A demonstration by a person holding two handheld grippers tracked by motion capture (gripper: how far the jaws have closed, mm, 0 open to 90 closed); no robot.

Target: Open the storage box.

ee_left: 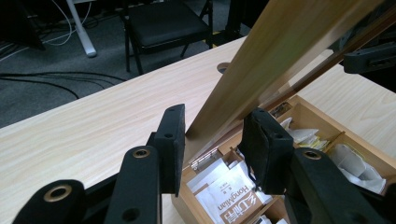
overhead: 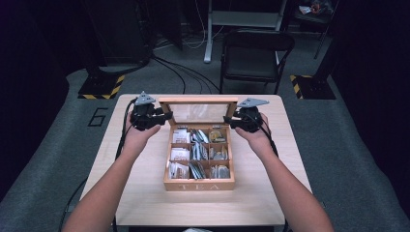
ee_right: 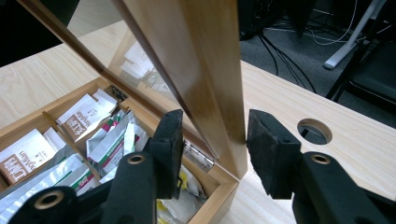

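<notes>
I set each spread gripper, left gripper and right gripper, astride the lid edges to steady the upright lid.

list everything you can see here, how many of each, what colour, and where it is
Tea box: one, light wood, marked TEA, middle of the table, open.
Lid: one, wood frame with a clear pane, standing up at the box's far edge, each side edge between a gripper's jaws.
Tea sachets: many, white, silver and yellowish, in the box's compartments.
Table: one, pale wood, with a round cable hole.
Folding chair: one, black, beyond the table.
Floor cables: several, black.
Left gripper: one, black, at the lid's left edge.
Right gripper: one, black, at the lid's right edge.
Forearms: two, bare.
</notes>
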